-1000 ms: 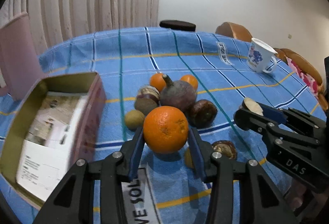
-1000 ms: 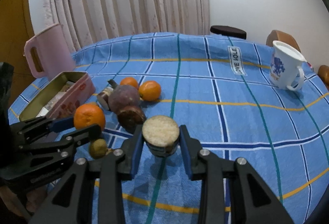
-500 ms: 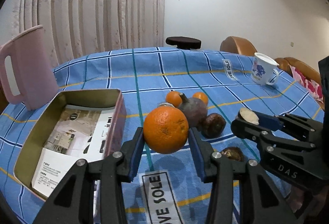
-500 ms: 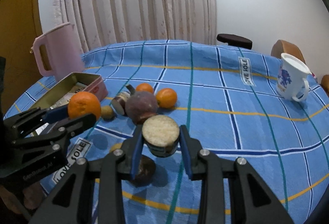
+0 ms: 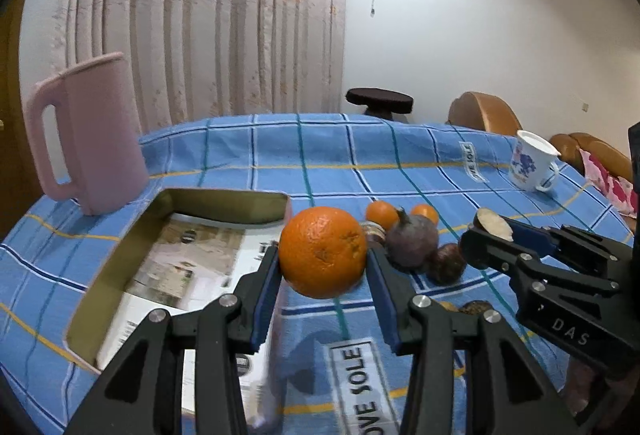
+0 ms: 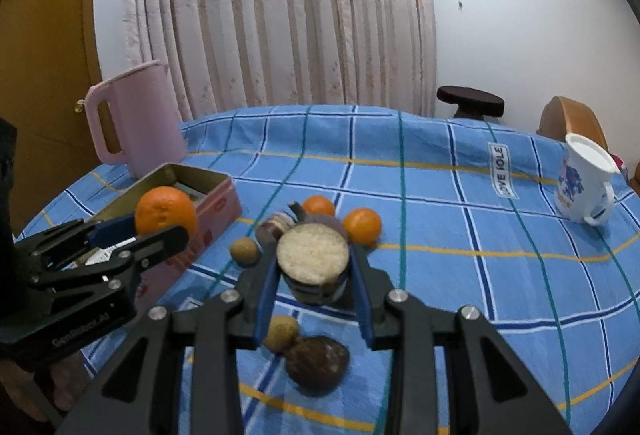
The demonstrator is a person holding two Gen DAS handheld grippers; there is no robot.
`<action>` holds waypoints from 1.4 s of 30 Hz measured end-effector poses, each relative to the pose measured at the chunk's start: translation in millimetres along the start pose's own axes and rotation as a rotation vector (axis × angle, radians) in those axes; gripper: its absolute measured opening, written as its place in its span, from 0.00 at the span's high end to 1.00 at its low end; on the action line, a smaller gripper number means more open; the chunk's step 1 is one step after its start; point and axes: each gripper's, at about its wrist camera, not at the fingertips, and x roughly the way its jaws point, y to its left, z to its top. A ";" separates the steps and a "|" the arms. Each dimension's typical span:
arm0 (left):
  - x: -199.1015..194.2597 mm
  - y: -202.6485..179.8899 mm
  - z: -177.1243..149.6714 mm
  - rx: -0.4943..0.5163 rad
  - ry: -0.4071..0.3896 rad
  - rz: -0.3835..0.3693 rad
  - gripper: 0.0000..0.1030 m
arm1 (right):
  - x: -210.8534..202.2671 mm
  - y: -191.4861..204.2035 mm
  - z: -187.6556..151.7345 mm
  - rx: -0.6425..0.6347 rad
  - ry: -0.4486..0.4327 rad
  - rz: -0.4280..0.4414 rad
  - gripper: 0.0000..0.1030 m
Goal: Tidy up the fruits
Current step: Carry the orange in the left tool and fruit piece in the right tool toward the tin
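My left gripper point(image 5: 322, 287) is shut on a large orange point(image 5: 322, 252) and holds it above the cloth beside the right wall of the open tin box point(image 5: 120, 255). My right gripper point(image 6: 314, 291) is shut on a cut half fruit point(image 6: 313, 265), pale flesh up, held above the fruit pile. On the cloth lie two small oranges point(image 6: 362, 226), a purple fruit point(image 5: 412, 245), a small tan fruit point(image 6: 245, 252) and a dark brown fruit point(image 6: 316, 359). The left gripper with the orange point(image 6: 165, 211) shows in the right wrist view.
A pink pitcher point(image 5: 88, 139) stands behind the box. A white mug point(image 6: 584, 183) stands at the far right of the blue checked tablecloth point(image 6: 460, 267). Papers line the box floor. A dark stool point(image 6: 470, 101) and brown chairs stand beyond the table.
Both grippers have risen and pulled back from the pile, each holding its fruit. The left one has shifted left toward the tin box with the orange.
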 end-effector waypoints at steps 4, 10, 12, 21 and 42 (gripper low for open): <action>-5.0 16.3 4.4 -0.012 -0.003 0.031 0.56 | 2.6 16.1 10.0 -0.025 -0.011 0.027 0.65; -5.7 47.3 5.5 -0.051 0.012 0.093 0.56 | 14.9 49.0 25.7 -0.074 -0.005 0.087 0.65; -5.7 60.4 4.1 -0.070 0.018 0.113 0.56 | 21.6 61.2 28.2 -0.088 0.005 0.113 0.65; -1.3 104.1 -3.8 -0.142 0.052 0.160 0.56 | 55.9 111.4 27.0 -0.150 0.064 0.202 0.65; 10.6 122.3 -17.2 -0.158 0.102 0.175 0.56 | 72.0 138.7 17.9 -0.231 0.109 0.214 0.62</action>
